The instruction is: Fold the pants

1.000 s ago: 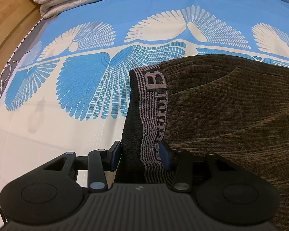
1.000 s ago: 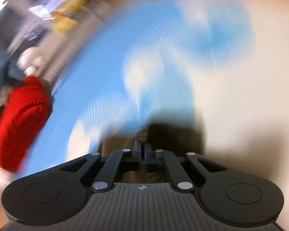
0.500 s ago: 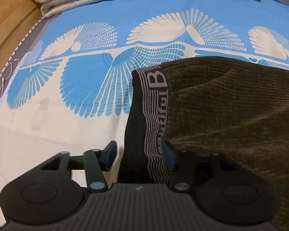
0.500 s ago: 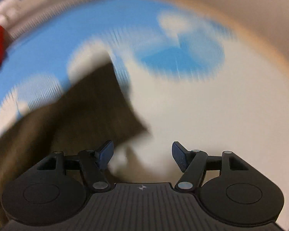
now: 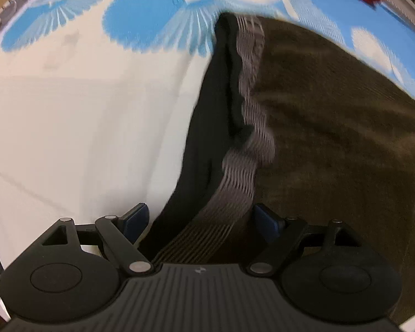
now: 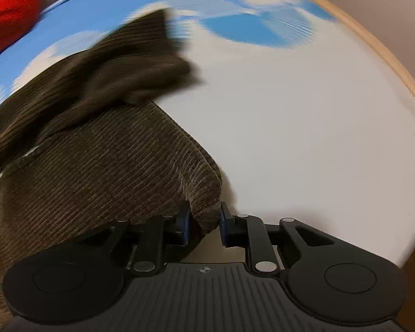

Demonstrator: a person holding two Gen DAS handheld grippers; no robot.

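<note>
left gripper (image 5: 199, 218) opening off waistband (image 5: 240, 166); right gripper (image 6: 203, 221) closing on one pants (image 6: 102, 171).

The pants (image 5: 332, 116) lie on the bed sheet (image 5: 83, 110), waistband (image 5: 246, 127) along their left edge; a red garment (image 6: 8, 13) sits behind them, near the bed's far edge

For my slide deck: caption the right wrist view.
Right hand-held gripper closing on a fold of brown corduroy pants over the blue-and-white bedsheet.
</note>
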